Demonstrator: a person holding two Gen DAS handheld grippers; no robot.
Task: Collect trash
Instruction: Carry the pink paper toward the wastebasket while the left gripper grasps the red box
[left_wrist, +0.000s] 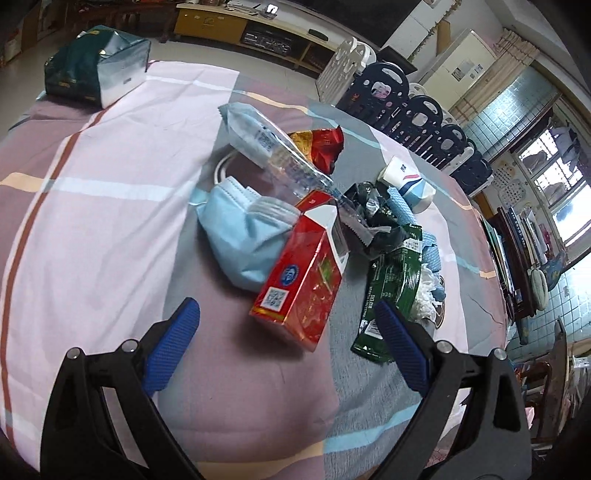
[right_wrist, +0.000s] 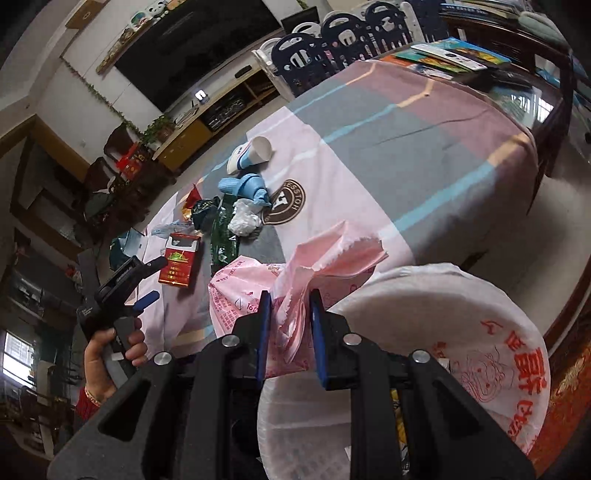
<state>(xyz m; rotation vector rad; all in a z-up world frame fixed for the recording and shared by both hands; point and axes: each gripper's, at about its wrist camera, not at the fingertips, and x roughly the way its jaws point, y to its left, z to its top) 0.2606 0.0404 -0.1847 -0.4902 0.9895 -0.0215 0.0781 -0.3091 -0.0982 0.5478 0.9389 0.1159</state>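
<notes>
Pink plastic bag (right_wrist: 295, 295) pinched in your right tongs (right_wrist: 287, 314); left tongs (left_wrist: 288, 321) gape wide over the red cardboard carton (left_wrist: 303, 288), litter still heaped on the counter (left_wrist: 110, 184)

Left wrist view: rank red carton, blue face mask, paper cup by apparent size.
1. Red carton and blue face mask: look about alike, and the carton lies nearer the camera, so unranked.
2. Paper cup: clearly smallest, also farthest.
</notes>
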